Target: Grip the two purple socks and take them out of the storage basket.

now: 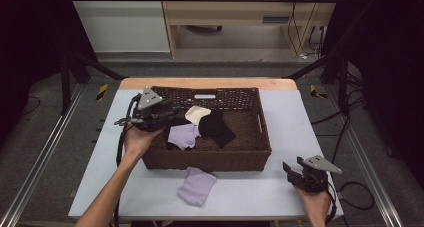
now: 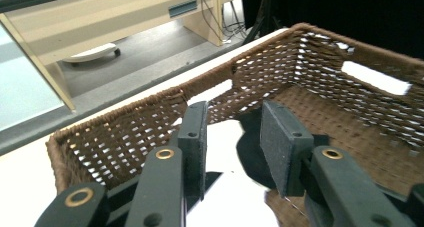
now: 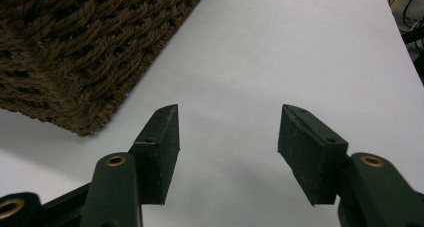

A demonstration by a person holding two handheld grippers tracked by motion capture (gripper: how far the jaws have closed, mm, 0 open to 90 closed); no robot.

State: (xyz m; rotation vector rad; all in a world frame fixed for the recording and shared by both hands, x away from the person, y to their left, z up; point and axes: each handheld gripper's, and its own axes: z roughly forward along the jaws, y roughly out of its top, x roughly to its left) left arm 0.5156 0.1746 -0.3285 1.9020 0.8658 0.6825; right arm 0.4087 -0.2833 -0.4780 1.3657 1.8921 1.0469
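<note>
Your left gripper [image 1: 167, 112] hangs jaws apart inside the basket [image 1: 260, 137], over the white cloth [image 1: 196, 114]; closing carelessly could snag wicker. Your right gripper [image 1: 295, 169], beside the basket, gapes empty.

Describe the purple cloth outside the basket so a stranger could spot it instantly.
Find the brown wicker basket in the middle of the white table. Just in front of its near wall lies a folded lilac cloth. Unlike the lilac cloth inside the basket, it rests flat on the bare tabletop.
</note>
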